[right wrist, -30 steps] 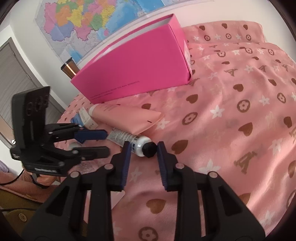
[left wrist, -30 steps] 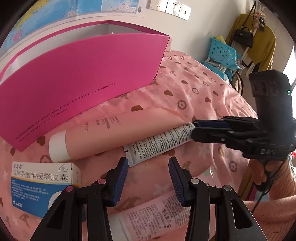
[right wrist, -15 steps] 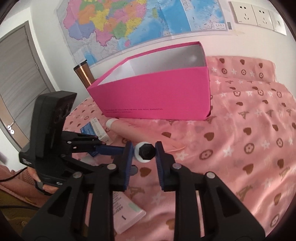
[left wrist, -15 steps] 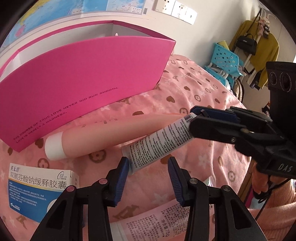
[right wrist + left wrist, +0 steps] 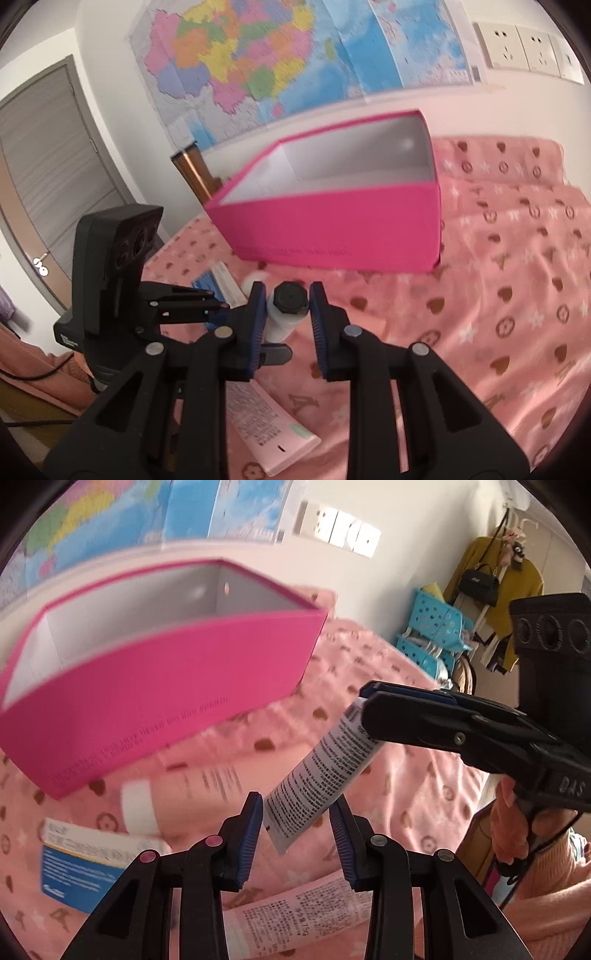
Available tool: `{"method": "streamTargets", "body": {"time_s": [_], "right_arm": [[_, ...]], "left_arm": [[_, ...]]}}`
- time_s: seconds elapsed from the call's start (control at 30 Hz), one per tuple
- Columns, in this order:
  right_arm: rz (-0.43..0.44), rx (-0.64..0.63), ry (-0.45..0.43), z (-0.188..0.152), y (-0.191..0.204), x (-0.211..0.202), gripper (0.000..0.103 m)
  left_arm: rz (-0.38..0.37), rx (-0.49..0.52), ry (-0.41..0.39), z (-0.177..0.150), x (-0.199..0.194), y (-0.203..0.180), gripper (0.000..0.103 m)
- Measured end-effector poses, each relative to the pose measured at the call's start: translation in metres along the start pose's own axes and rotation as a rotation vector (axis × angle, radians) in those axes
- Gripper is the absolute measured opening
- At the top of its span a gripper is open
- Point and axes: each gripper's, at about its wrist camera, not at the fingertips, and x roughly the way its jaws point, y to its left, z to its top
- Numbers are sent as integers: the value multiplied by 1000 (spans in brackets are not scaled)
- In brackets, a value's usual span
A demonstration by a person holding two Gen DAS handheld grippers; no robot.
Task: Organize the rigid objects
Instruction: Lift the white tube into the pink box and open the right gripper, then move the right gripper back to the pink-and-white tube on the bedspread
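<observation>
3 tubes (image 5: pixel 317 775), 1 pink box (image 5: pixel 159 690), 1 carton (image 5: pixel 85 864).

The white tube (image 5: pixel 320 771), lying on the pink blanket (image 5: pixel 517 295) a second ago, now hangs in the air, pinched at its cap end by the right gripper (image 5: pixel 288 306). The left gripper (image 5: pixel 295 830) has been closing around its flat tail, though contact there seems uncertain.

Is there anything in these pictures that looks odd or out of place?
Yes. The white tube hangs tilted in the air above the pink blanket, not lying with the others. The right gripper clamps its black cap end, and its flat crimped end sits between the left gripper's pads. The pink box looks empty.
</observation>
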Motion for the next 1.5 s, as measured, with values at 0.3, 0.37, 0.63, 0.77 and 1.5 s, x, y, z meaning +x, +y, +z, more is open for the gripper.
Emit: {"method": "streamTargets", "body": {"time_s": [0.3,0.37,0.63,0.77,1.5], "right_arm": [[60,-39,-90,49,10,-11,26],[74,-41,-109,62,8,-10,26],[102,-1,-167,106,-14,3,26],[112,34,-184,122,-28,13,26],[-200,87,-42,124,-83,67,43]], "left_arm": [[38,38,-115,40,-35,3,37],[56,48,-136,52,-39,5,38],[94,65,-182,100,-40,17,37],[106,62,-181,118,-33,27,38],[212,25,-56,121,24,65,37]]}}
